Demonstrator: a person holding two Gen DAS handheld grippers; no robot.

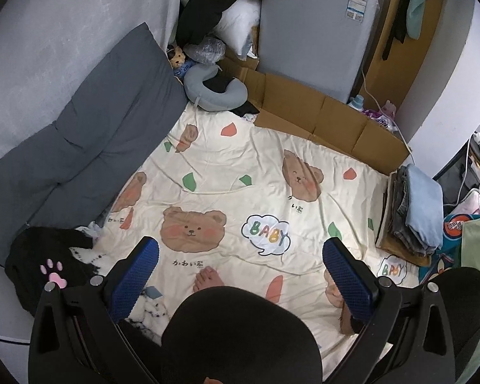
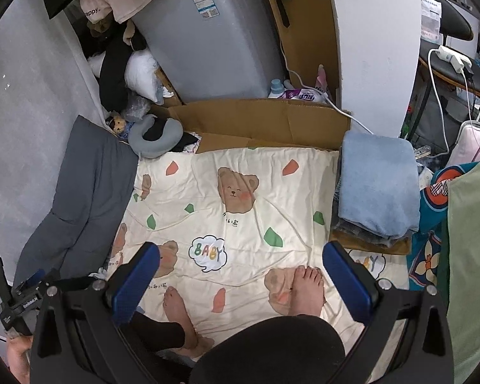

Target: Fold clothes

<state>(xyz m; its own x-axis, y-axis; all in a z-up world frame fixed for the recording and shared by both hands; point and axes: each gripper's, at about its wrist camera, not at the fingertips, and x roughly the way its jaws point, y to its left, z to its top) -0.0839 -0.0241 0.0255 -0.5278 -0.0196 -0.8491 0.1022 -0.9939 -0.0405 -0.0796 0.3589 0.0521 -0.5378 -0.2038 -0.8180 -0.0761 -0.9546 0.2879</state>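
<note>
My left gripper hangs open over a cream bear-print sheet, nothing between its blue pads. A crumpled black garment with a pink paw print lies at the sheet's left edge, just left of that gripper. A folded stack topped by a light blue piece sits at the right edge. My right gripper is open and empty too, above the same sheet. The folded stack lies ahead and to its right. A pale green cloth hangs at the far right.
A person's bare feet and black-clad knee stand on the sheet below the grippers. A grey cushion lines the left wall. Flattened cardboard, a grey appliance, a neck pillow and cables crowd the back and right.
</note>
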